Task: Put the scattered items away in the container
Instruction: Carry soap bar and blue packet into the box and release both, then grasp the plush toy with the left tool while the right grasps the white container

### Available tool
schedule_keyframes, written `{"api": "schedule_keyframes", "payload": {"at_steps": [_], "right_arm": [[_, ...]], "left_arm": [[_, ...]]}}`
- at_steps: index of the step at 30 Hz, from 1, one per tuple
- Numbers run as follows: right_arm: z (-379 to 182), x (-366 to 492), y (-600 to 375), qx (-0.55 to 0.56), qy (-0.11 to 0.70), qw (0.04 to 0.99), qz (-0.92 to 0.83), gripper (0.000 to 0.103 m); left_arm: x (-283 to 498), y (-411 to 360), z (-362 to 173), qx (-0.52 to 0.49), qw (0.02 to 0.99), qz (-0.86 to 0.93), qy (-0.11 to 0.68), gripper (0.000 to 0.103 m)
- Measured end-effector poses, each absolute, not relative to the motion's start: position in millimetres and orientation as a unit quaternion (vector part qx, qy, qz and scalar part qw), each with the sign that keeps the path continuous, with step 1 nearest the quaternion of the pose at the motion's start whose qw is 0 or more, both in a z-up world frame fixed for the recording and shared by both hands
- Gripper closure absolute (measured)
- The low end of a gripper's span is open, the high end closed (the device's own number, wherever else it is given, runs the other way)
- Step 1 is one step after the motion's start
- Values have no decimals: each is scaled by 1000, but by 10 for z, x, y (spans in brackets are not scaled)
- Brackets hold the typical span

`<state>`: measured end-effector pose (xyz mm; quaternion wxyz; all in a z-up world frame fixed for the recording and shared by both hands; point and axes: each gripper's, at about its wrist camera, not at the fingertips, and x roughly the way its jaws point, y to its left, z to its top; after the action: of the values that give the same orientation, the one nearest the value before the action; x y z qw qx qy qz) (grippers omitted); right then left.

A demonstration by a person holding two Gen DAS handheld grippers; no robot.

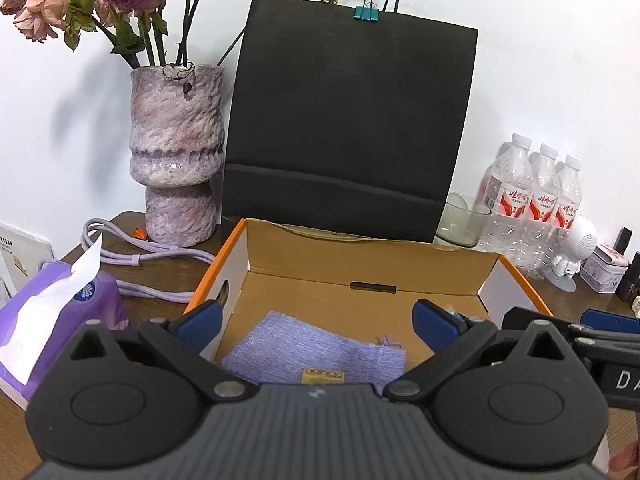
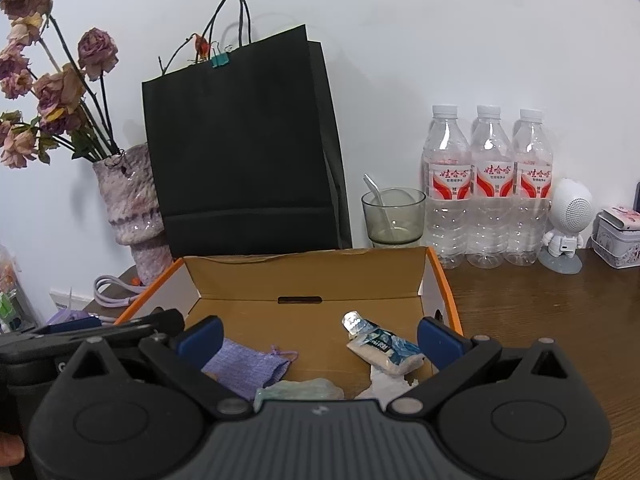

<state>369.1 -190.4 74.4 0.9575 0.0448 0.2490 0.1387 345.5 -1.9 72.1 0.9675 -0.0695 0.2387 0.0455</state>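
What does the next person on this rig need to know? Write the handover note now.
Left tool: open, empty, over the box.
Right tool: open, empty, over the box.
In the cardboard box: purple pouch, small yellow packet, tube, clear wrapper, crumpled white paper.
Done: those five are inside.
Left: tissue pack and purple cable lie outside, left of the box; unclear whether they belong in.

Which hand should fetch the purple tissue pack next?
Left, probably. The purple tissue pack lies just outside the box on the left gripper's side, close by its open jaws. The right gripper, also open and empty, hangs over the box's other end by the tube.
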Motion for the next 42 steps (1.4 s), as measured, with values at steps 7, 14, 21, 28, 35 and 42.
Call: {"api": "schedule_keyframes", "payload": {"at_steps": [7,14,21,28,35,42], "right_arm": [[752,3680,-1906,45,246,958,138,0],[795,3637,-1902,42,243,959,141,0],[907,3358,-1962,13,227,964,138,0],[852,2943,-2094,-3,226,963,147,0],[658,2638,-2350,18,247,957,149,0],[320,2522,-2310,4,274,954,118,0]], "left_arm": [[3439,-27,726,-68,968,48,235,0],[3319,-2,813,-73,971,46,222,0],[2973,77,889,-74,974,38,208,0],[2582,220,853,-62,973,40,216,0],[2261,468,778,-62,970,49,231,0],[2165,480,520,-36,962,34,268,0]]}}
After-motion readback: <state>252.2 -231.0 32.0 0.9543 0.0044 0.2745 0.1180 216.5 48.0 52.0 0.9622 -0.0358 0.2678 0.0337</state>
